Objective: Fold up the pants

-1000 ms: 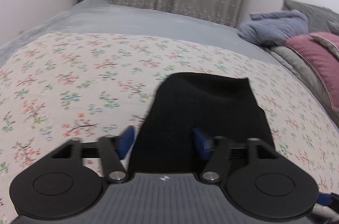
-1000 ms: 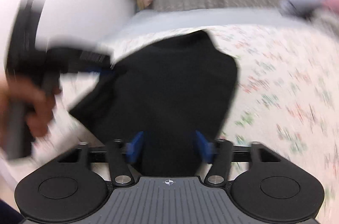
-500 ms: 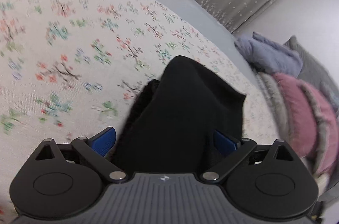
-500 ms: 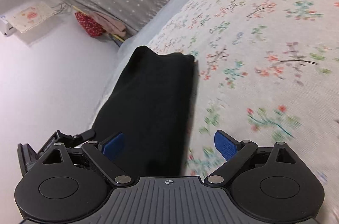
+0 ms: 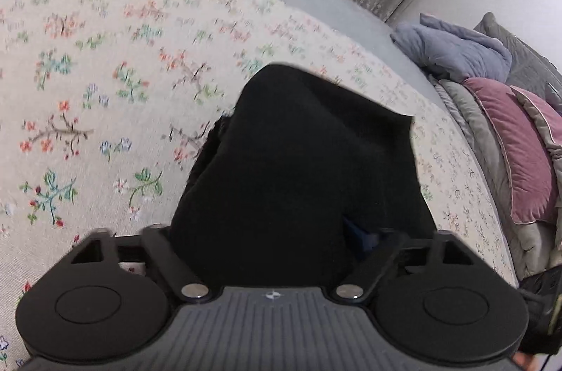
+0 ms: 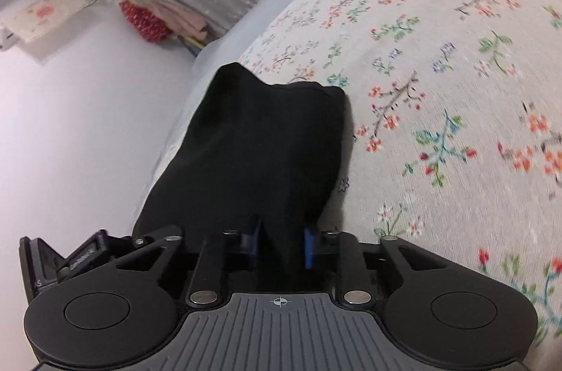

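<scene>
Almost no readable text

Lower left of the right wrist view: small white lettering on a black device (image 6: 59, 265), too small to read.

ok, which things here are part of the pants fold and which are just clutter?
Job:
black pants
right gripper, closed on the pants
left gripper, jaws wide around them

Lying about:
pink pillow
blue-grey blanket
red cloth

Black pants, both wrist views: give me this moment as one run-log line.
stage: gripping near edge | black pants: on floral bedspread | right gripper: just closed on pants | left gripper: open, closing, straddling pants
</scene>
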